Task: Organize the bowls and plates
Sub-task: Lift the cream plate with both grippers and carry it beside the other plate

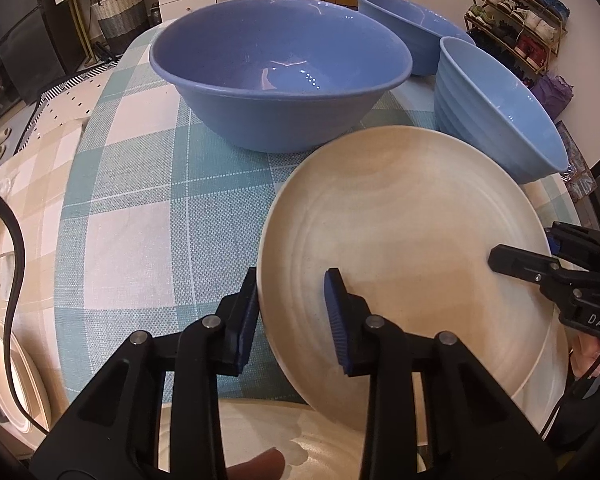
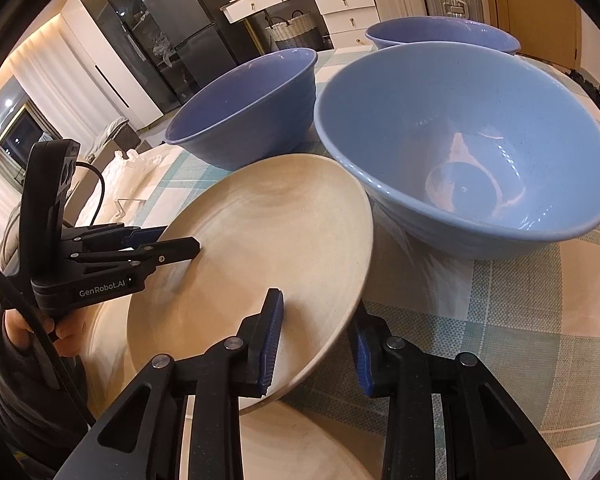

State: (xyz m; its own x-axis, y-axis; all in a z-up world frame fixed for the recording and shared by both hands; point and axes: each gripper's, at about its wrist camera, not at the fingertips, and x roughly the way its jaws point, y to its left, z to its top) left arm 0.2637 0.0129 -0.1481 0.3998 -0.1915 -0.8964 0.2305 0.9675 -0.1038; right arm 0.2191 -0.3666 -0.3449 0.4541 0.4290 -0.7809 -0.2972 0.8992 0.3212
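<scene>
A cream plate (image 1: 404,232) is held tilted above the checked table. My left gripper (image 1: 296,320) straddles its left rim, one finger under, one on top; the fingers stand apart around the rim, and I cannot tell whether they press it. My right gripper (image 2: 316,344) straddles the opposite rim (image 2: 352,280) the same way. Each gripper shows in the other's view, the right one (image 1: 520,264) and the left one (image 2: 168,244). Another cream plate (image 1: 284,432) lies below. Three blue bowls stand behind: a large one (image 1: 280,80), a ribbed one (image 1: 496,112) and a far one (image 1: 412,24).
The table has a teal and white checked cloth (image 1: 140,200). More cream plates (image 1: 16,364) sit at the left edge beside a black cable (image 1: 16,264). A shoe rack (image 1: 520,20) stands at the right wall. Drawers (image 2: 340,0) and a basket (image 2: 292,28) stand beyond the table.
</scene>
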